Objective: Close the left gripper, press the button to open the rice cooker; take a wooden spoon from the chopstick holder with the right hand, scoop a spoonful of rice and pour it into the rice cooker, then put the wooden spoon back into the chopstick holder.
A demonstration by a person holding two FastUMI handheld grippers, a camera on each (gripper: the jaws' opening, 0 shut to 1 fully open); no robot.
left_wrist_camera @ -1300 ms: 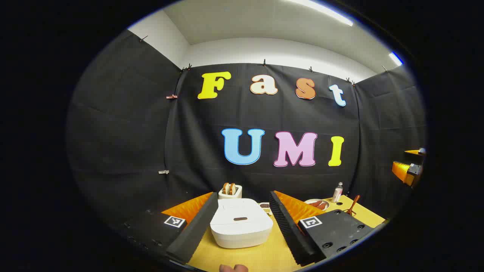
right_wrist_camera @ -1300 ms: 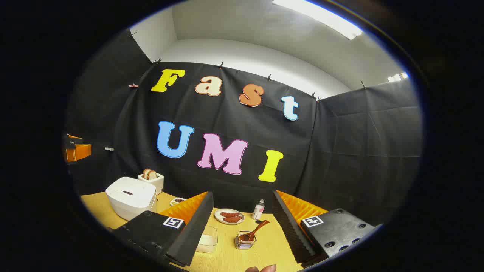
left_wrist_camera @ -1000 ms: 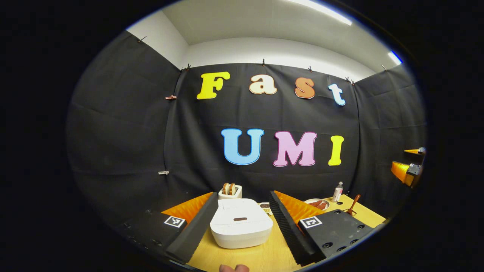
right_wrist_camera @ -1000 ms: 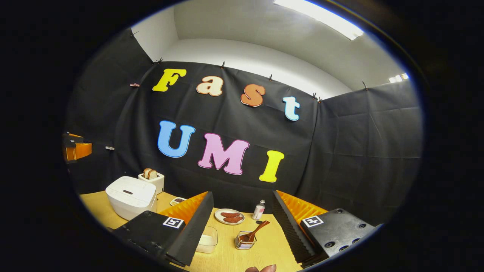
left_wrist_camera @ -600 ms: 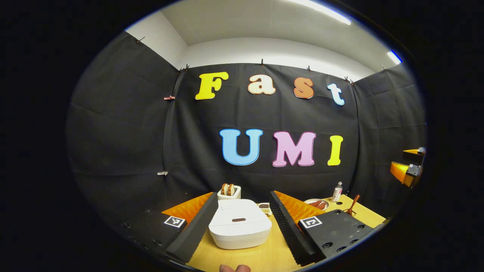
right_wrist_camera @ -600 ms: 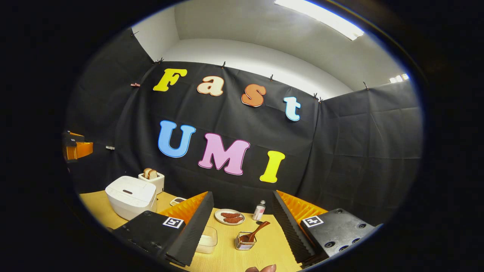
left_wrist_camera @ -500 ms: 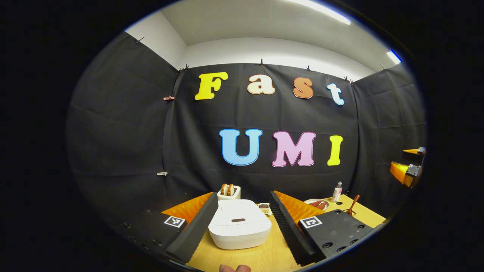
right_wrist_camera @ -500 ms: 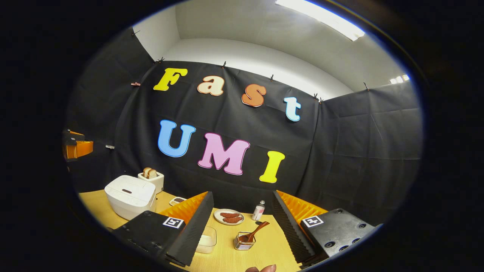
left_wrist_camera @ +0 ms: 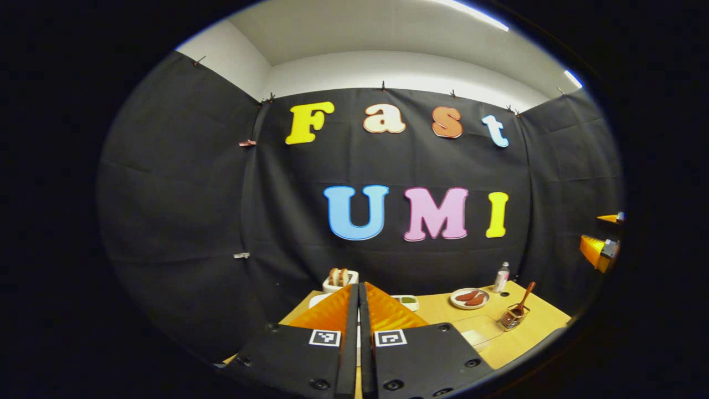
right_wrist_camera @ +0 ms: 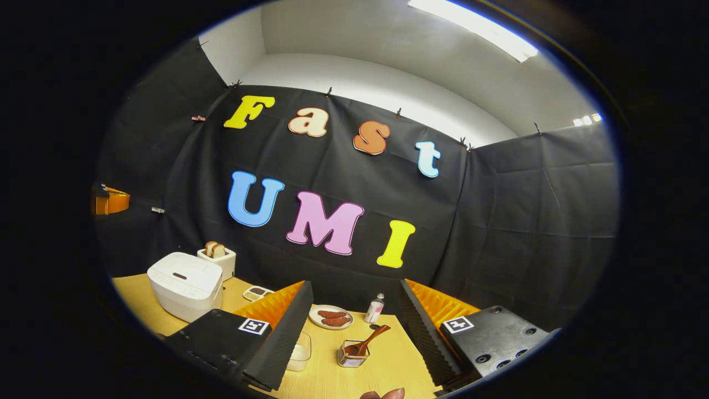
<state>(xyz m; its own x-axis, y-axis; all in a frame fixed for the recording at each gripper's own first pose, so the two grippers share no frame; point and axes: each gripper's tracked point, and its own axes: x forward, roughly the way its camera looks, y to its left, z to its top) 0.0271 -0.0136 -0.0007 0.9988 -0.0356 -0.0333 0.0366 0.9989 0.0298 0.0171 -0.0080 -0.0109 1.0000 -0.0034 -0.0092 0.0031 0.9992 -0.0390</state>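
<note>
Toaster (right_wrist_camera: 216, 260) (bread inside), sausage plate (right_wrist_camera: 330, 317), small bottle (right_wrist_camera: 375, 308)

Yellow wooden tabletop (right_wrist_camera: 388, 360) carries: white rice cooker (right_wrist_camera: 185, 285) at 9 o'clock, toaster (right_wrist_camera: 217, 259) just behind; plate (right_wrist_camera: 331, 317) and small bottle (right_wrist_camera: 375, 308) at 12 o'clock; chopstick holder (right_wrist_camera: 352, 354) with wooden spoon (right_wrist_camera: 370, 339) at centre; clear container (right_wrist_camera: 302, 344) beside it.

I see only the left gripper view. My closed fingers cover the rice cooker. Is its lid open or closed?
Observer: Closed. In the right gripper view the rice cooker has its lid down flat.
Operator: And the right gripper, open or shut?
Observer: The right gripper is open, fingers wide apart, holding nothing.
Operator: What does its camera see between the fingers?
Observer: The wooden spoon, leaning in the chopstick holder on the table ahead.
</note>
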